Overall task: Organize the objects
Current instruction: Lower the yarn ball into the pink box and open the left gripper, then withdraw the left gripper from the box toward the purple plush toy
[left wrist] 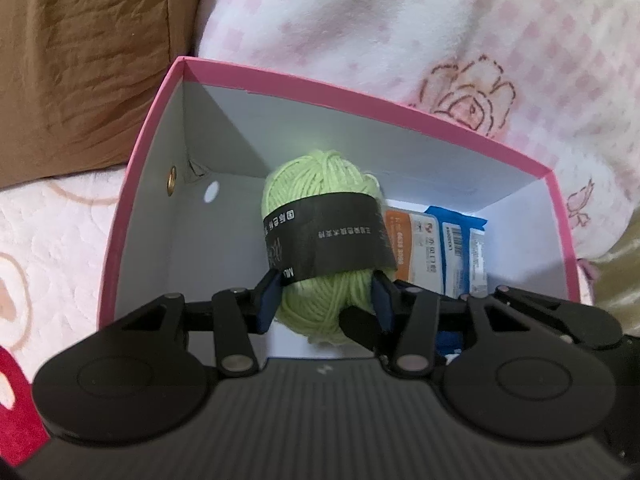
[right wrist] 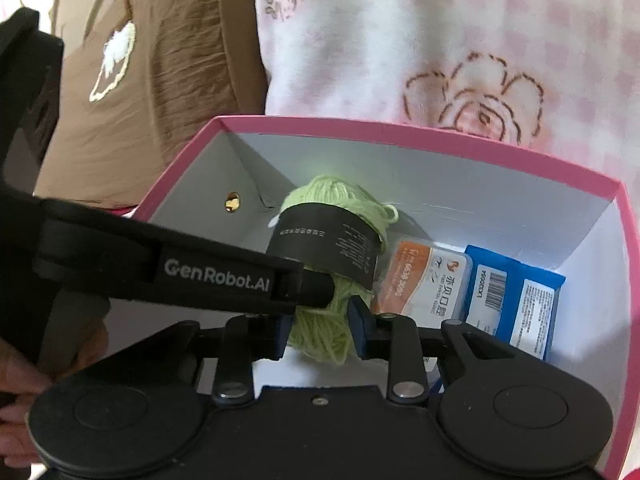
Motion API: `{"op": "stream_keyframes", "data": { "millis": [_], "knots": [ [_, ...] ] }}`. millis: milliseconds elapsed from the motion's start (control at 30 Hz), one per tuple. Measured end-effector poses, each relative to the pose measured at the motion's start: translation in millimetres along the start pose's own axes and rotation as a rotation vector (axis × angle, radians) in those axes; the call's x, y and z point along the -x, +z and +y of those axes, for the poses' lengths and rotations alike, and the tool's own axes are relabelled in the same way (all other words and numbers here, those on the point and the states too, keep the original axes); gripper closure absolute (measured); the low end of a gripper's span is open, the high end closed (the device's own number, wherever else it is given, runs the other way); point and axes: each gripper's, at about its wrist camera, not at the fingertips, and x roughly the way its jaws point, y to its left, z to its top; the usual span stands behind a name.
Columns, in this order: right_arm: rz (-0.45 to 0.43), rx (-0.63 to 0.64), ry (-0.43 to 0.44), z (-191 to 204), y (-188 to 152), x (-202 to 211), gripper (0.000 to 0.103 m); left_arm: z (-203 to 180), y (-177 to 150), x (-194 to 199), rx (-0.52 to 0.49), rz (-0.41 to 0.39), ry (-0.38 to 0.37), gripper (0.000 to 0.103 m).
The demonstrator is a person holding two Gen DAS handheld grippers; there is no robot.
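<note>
1. The green yarn ball [left wrist: 320,216], with a black paper band [left wrist: 328,236] around its middle, was inside the pink box [left wrist: 140,184], roughly mid-box and nearer the left wall than the right.
2. The left gripper [left wrist: 324,300] was clamped on the lower half of the yarn, with a blue pad [left wrist: 267,304] pressed in on each side. The band sat just above the pads.
3. The right gripper [right wrist: 320,330] also had its jaws closed on the yarn's lower end, squeezing the strands between its blue pads [right wrist: 360,328]. In the right wrist view, the left gripper's finger crossed in from the left and touched the yarn at the band's lower edge.
4. An orange-and-white packet [right wrist: 424,280] lay just beside the yarn to the right, with a blue packet [right wrist: 516,304] next to it against the right wall.
5. The white box floor left of the yarn was open up to the left wall, which has a brass eyelet [right wrist: 233,202].
6. The box rim stood well above the yarn on all visible sides, and the top was open.
7. Outside the box were pink-checked floral bedding [left wrist: 400,32] behind it and a brown cushion [left wrist: 80,60] at the rear left.
</note>
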Motion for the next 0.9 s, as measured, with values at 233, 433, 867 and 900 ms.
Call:
{"op": "stream_keyframes", "data": {
  "millis": [233,433,867,900],
  "knots": [
    [-0.060,0.015,0.066,-2.7,-15.5,24.7,0.067,-4.1,-6.4,10.5,0.006,0.002,0.015,0.049],
    [-0.074,0.042,0.077,1.2,-25.9,53.9,0.066,-14.3,-13.7,37.5,-0.026,-0.035,0.024,0.042],
    [-0.097,0.108,0.064,18.3,-37.6,114.2,0.058,-37.2,-41.9,111.7,-0.112,-0.078,0.051,0.035],
    [-0.103,0.118,0.063,21.1,-39.7,120.3,0.057,-39.8,-44.3,117.1,-0.122,-0.081,0.054,0.035]
  ]
}}
